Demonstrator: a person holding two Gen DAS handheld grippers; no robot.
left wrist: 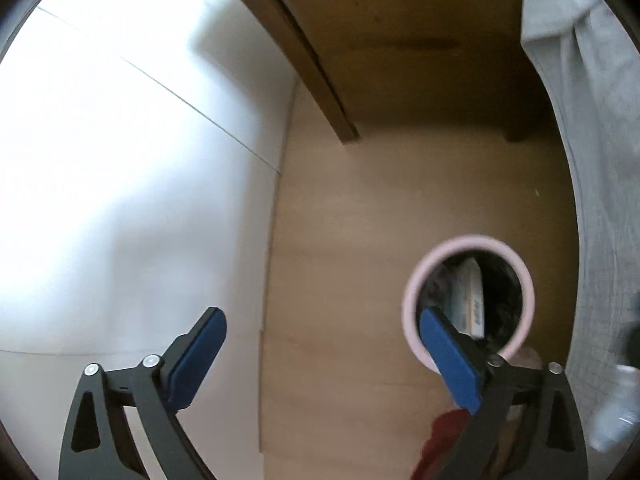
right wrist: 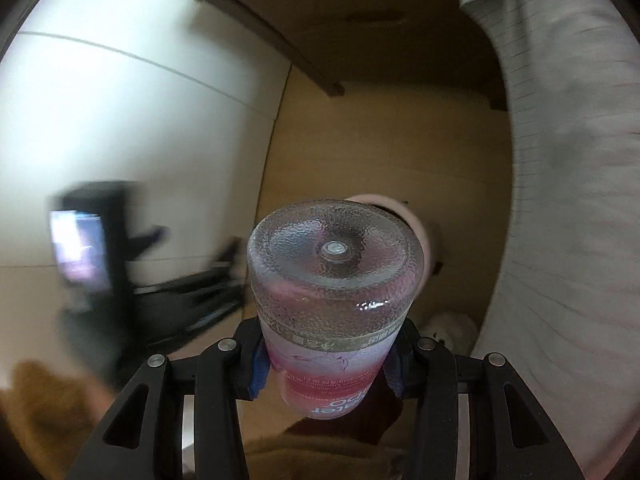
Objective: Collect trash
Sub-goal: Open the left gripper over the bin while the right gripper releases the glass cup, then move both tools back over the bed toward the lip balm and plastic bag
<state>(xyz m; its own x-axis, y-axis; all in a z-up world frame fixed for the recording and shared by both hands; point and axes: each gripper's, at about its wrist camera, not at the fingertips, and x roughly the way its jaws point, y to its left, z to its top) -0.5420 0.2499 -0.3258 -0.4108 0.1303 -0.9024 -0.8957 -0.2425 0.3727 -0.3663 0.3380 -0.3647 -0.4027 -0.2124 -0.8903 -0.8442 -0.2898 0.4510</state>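
Pink is the colour of the round trash bin (left wrist: 408, 300) on the wooden floor (left wrist: 340, 240), and it sits near a grey bed cover (left wrist: 600, 200) and a wooden cabinet (left wrist: 380, 40); a white carton (left wrist: 468, 300) already lies inside the bin, standing on its end in the dark; the left gripper (left wrist: 320, 356) has its two blue pads spread wide apart with nothing between them, and its right pad sits over the near rim of the bin; no other trash shows on the floor in this view; the right gripper (right wrist: 326, 364) is squeezed shut on a clear plastic bottle (right wrist: 334, 280) with a pink label, held by its sides so that its bumpy bottom faces the camera; the pink bin (right wrist: 416, 220) peeks out just behind the bottle in that view, so the bottle looks close to it, but I cannot tell if it is right over the hole yet; I think the step now is bringing the bottle to the bin; next, the bottle needs to be right above the opening, and then the right pads must let go so it drops in beside the carton; the bottle is wide, so it should go in straight or it may bump the rim and roll away.
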